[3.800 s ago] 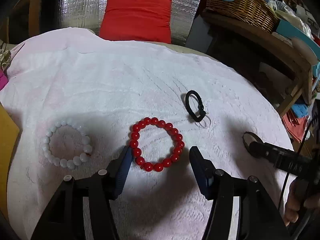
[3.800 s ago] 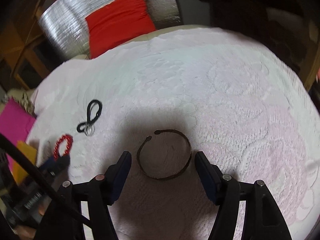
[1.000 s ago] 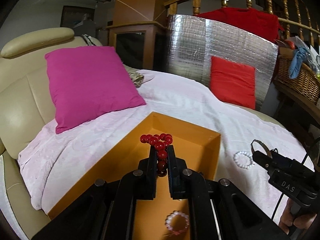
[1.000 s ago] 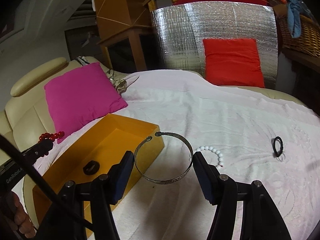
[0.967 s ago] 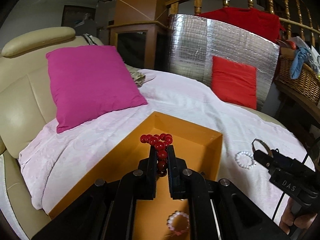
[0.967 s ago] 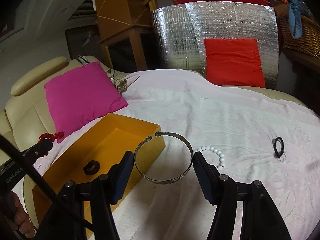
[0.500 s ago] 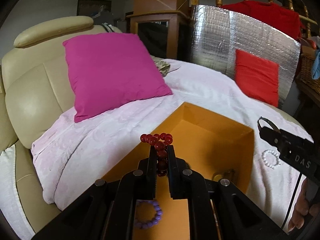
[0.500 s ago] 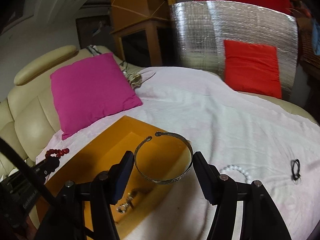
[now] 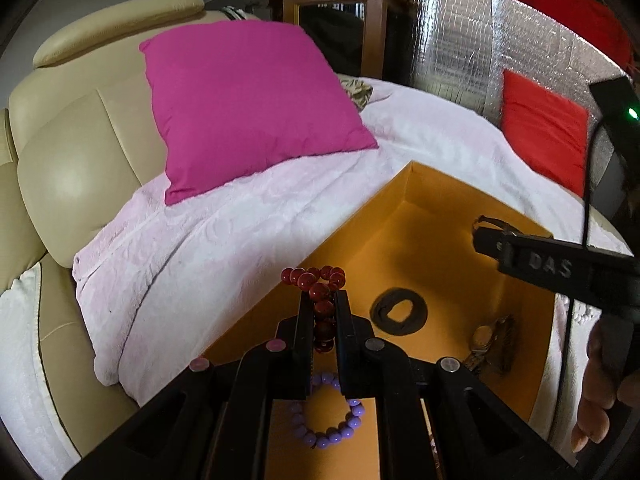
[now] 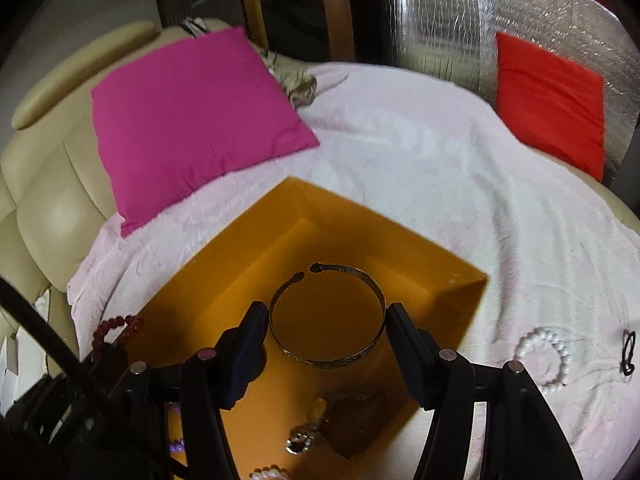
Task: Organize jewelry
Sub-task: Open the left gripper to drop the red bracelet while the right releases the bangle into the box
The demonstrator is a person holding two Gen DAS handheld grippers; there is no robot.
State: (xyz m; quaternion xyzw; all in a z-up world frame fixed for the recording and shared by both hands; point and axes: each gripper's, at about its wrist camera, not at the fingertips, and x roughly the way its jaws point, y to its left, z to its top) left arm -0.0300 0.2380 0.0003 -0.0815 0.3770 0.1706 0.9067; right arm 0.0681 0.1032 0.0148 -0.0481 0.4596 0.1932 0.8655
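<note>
- Your left gripper (image 9: 323, 312) is clamped on the red bead bracelet (image 9: 316, 280), right over the orange box's (image 9: 436, 196) near-left rim.
- Your right gripper (image 10: 325, 328) pinches the metal cuff bangle (image 10: 326, 316) above the box's open middle.

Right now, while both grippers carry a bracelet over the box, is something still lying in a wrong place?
Yes. A white bead bracelet and a small black loop lie on the pink cover, outside the orange box that holds the other jewelry. Nothing looks spilled or damaged.
</note>
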